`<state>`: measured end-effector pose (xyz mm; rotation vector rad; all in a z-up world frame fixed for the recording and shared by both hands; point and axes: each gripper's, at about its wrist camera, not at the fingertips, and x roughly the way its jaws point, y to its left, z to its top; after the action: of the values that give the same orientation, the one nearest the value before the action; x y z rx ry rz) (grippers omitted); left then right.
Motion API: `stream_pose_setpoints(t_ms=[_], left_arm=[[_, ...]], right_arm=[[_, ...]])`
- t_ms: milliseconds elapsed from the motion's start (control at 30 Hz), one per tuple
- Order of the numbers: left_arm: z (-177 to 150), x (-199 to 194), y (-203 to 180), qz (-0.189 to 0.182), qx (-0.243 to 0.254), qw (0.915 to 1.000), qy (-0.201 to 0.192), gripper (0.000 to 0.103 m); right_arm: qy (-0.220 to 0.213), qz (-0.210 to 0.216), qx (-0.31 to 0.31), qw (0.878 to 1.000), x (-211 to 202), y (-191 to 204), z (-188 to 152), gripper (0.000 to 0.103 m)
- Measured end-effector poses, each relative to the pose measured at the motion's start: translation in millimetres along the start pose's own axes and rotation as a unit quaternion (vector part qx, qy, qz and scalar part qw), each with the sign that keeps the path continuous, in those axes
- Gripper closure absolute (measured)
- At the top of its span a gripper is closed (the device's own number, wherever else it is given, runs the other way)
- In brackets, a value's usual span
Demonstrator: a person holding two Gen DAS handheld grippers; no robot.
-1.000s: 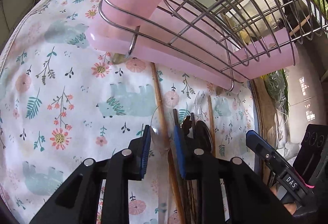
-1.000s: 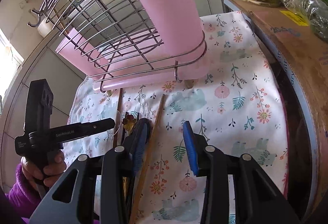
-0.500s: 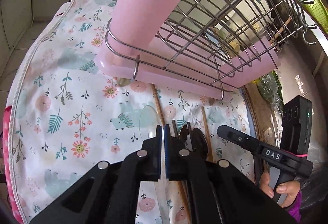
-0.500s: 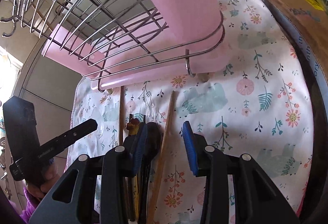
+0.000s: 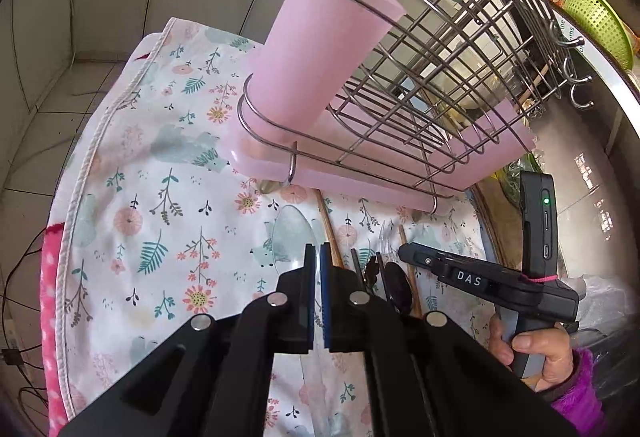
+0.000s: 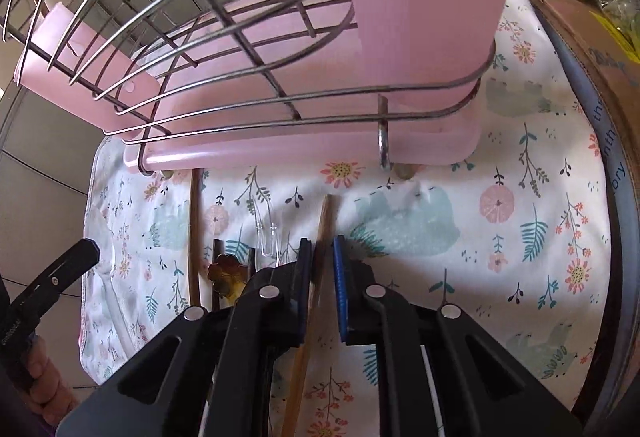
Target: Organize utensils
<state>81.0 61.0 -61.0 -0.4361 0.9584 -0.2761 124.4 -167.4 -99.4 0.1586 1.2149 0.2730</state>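
Left wrist view: clear plastic spoon [image 5: 295,237], light, slippery and brittle, is sitting clamped by its handle in the left tongs [image 5: 314,269] above the floral cloth [image 5: 160,197]. Right tongs [image 6: 320,269] are straddling a stiff wooden chopstick [image 6: 322,229] lying below the pink cup [image 5: 320,49], seemingly not quite clamped.

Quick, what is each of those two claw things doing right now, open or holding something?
Left gripper: shut on the clear plastic spoon.
Right gripper: nearly closed around a wooden chopstick; firm grip cannot be told.

Two wrist views — high left, low close right — both toward the pink-trayed rack [image 5: 420,133].
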Motion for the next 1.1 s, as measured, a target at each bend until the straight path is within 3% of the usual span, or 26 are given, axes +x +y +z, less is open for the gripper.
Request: stream_pose_setpoints(t_ms=[167,467,633,833,1100], left_arm=[[-0.9,-12.8,-4.8,0.010,0.012,0.9997,-0.020,0.101],[1.8,-47.4,-16.6,0.035,0.036,0.9959,-0.075,0.101],[3.7,-72.8,-27.9,0.042,0.050,0.9918,-0.110,0.101],[7.8,-102.2,-42.3,0.046,0.067,0.9832,-0.163,0.101],[38.9,-136.9,-56.4,0.028,0.069,0.9740,-0.214,0.101]], right_arm=[[-0.025,0.024,0.012,0.999,-10.5,-3.6,-9.7,0.097],[-0.145,0.069,0.002,0.987,-83.3,-12.1,-32.9,0.097],[-0.206,0.074,-0.003,0.976,-122.7,-15.4,-42.4,0.097],[-0.292,0.071,-0.017,0.954,-173.8,-17.6,-55.1,0.097],[-0.349,0.080,-0.032,0.933,-227.7,-18.9,-36.5,0.097]])
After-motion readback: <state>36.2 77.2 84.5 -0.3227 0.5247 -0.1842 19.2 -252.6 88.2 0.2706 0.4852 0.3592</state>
